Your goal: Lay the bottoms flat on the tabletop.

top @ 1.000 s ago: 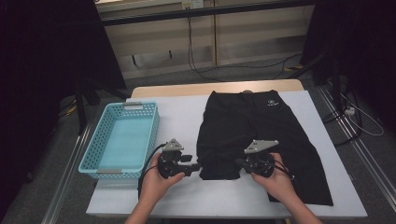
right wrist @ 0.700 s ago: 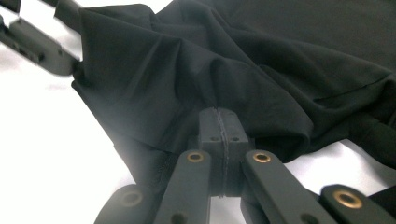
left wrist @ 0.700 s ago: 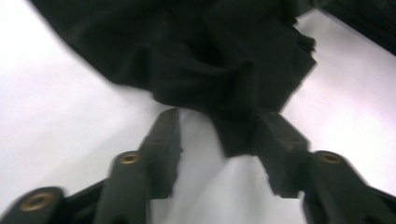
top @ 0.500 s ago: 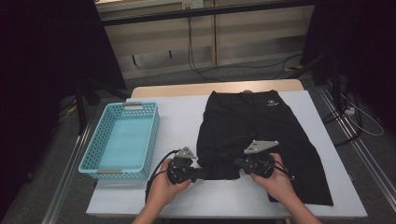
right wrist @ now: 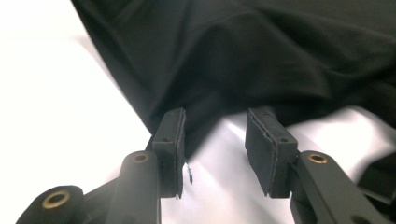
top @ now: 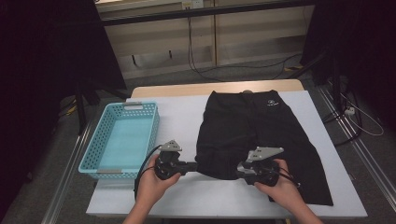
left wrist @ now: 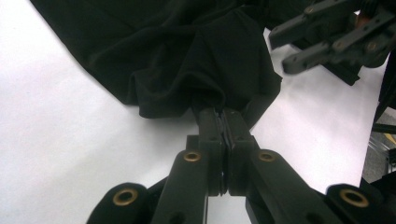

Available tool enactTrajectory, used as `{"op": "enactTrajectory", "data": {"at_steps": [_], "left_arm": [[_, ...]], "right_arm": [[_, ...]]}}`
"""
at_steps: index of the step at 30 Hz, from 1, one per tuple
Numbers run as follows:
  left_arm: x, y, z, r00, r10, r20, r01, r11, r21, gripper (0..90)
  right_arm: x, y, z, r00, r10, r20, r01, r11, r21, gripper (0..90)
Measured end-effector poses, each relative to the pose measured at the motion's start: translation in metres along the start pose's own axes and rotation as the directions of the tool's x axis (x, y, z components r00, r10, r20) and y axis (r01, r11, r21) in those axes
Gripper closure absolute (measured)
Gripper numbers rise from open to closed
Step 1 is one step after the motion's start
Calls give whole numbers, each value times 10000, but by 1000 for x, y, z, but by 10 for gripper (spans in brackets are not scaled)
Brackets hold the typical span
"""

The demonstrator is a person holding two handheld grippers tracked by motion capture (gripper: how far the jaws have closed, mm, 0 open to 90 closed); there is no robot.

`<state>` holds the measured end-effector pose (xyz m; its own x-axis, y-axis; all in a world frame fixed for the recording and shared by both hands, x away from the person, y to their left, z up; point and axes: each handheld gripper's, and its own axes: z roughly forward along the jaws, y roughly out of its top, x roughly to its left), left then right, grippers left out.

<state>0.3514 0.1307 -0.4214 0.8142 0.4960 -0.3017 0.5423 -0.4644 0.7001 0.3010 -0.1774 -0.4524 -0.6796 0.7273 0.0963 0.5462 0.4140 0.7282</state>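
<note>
A black pair of shorts (top: 252, 126) lies spread on the white table (top: 177, 116), waistband at the far end. My left gripper (top: 194, 166) points right at the near left hem and is shut on a pinch of the black cloth (left wrist: 205, 70), which bunches up just past the left gripper (left wrist: 222, 114). My right gripper (top: 239, 168) rests on the near hem of the shorts and points left. Its jaws have just been opening. In the right gripper view the right gripper (right wrist: 215, 126) shows bare table between its pads, with the cloth edge (right wrist: 233, 60) just beyond them.
A light blue plastic basket (top: 95, 170) stands on the table's left side, close to my left hand. The table's near edge runs just below both hands. My right gripper (left wrist: 327, 42) is also in the left gripper view, top right.
My left hand dipped right toward the hem, then drew back a little with the cloth pinched. The right hand has stayed in place.
</note>
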Motion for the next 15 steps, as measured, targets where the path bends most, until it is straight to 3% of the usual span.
{"op": "enactTrajectory", "data": {"at_steps": [4, 6, 8, 15], "left_arm": [[2, -1, 1, 10000, -57, -11, 57, 10000, 38, 882], [3, -1, -1, 9999, -114, -13, 114, 9999, 11, 882], [3, -2, -2, 9999, -165, -18, 165, 9998, -53, 882], [-8, 3, -7, 9999, 10, 132, -11, 10000, 43, 882]], "right_arm": [[9, 5, 12, 9983, -580, 106, 577, 9980, 252, 598], [11, 5, 16, 9966, -799, 174, 794, 9964, 310, 694], [10, 6, 15, 9964, -847, -2, 846, 9957, 376, 857], [16, 2, -9, 9967, -728, -353, 736, 9971, 211, 881]]}}
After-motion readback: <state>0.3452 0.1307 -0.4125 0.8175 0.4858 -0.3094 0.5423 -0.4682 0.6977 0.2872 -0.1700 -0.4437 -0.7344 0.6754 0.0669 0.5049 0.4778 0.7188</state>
